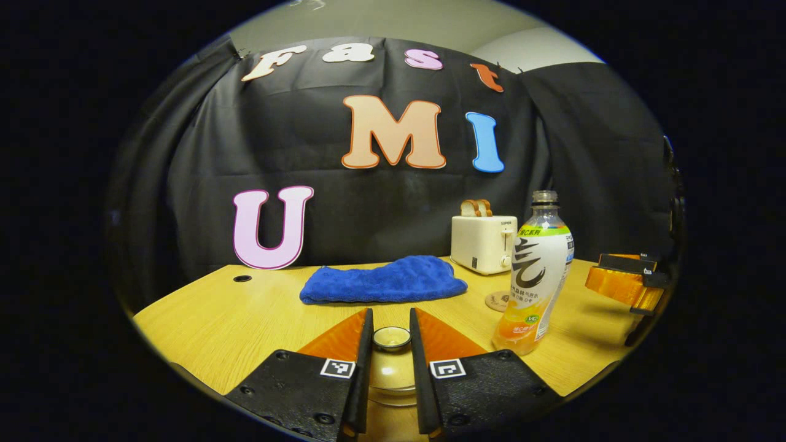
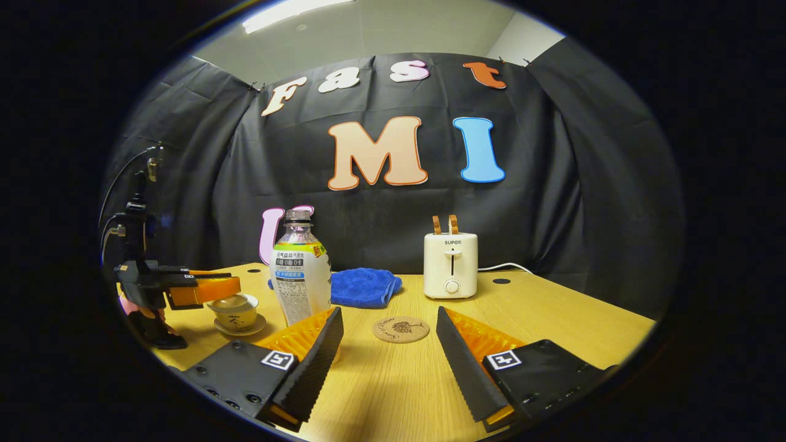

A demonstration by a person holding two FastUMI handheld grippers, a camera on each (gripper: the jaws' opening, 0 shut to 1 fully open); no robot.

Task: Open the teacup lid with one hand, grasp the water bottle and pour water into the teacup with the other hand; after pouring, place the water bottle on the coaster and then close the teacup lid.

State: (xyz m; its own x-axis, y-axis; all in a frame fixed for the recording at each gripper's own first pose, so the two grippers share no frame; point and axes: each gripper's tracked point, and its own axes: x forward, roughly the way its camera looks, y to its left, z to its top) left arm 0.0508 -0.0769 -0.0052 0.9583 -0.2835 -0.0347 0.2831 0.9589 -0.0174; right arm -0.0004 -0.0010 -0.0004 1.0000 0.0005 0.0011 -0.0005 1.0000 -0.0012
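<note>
In the left gripper view, my left gripper (image 1: 391,344) sits at the bottom centre, its fingers pinching the knob of the teacup lid (image 1: 392,338), with the water bottle (image 1: 536,276) at right and the coaster (image 1: 498,301) just behind it. In the right gripper view, my right gripper (image 2: 388,344) is spread wide at the bottom with nothing between its fingers; the coaster (image 2: 401,329) lies mid-frame, the bottle (image 2: 299,276) left of it, and the teacup (image 2: 235,312) at far left.

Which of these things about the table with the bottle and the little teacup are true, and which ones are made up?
1. The water bottle has no cap on. True.
2. The bottle stands on the coaster. False: the coaster is bare and the bottle stands on the table.
3. Bread sticks up from the toaster. True.
4. The right gripper holds the bottle. False: it is open, holding nothing.
5. The blue cloth covers the teacup. False: they lie apart.
</note>
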